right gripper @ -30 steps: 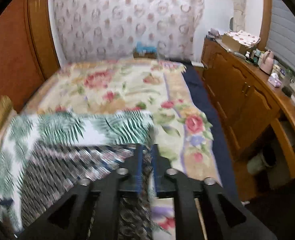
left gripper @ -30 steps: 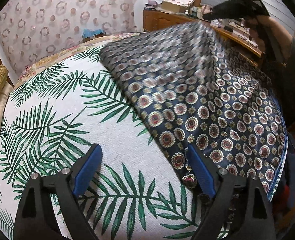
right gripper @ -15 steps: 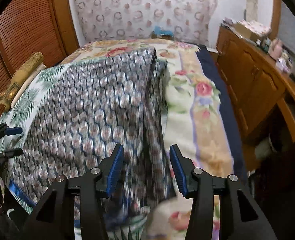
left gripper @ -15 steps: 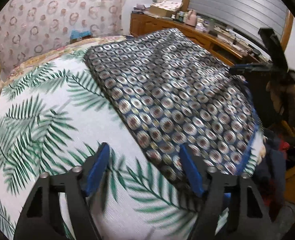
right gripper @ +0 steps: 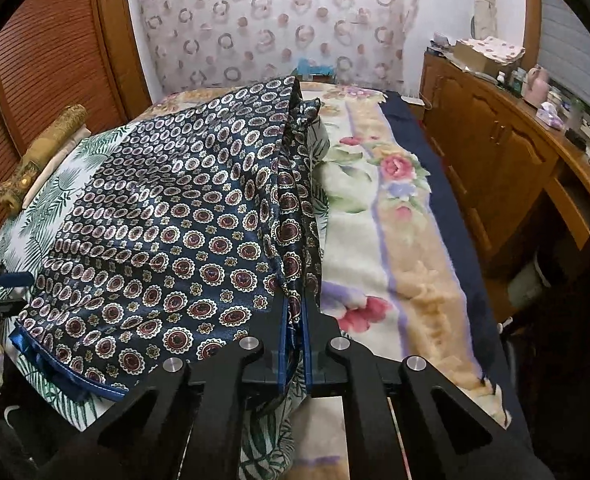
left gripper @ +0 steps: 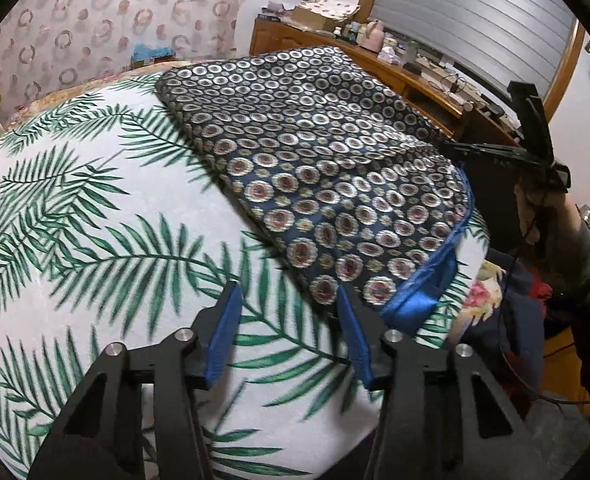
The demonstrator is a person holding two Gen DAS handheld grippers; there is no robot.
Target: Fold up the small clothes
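Bedroom: ring-patterned curtain (right gripper: 279,20) ahead of the fingers; wooden louvred doors (right gripper: 43,60) to their left; cluttered wooden sideboard (right gripper: 507,148) and grey roller shutter (left gripper: 471,20) to their right.

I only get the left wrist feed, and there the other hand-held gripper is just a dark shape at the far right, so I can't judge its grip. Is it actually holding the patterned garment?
Observer: Yes. In the right wrist view the right hand-held gripper is shut on the patterned garment, with several stacked layers of its edge pinched between the blue pads.
Operator: What lies past that edge?
Observer: A floral blanket with red roses covers the bed there, with a dark blue strip along its far side.
Operator: And on the opposite side of the bed?
Observer: A brown slatted door stands right behind the bed.
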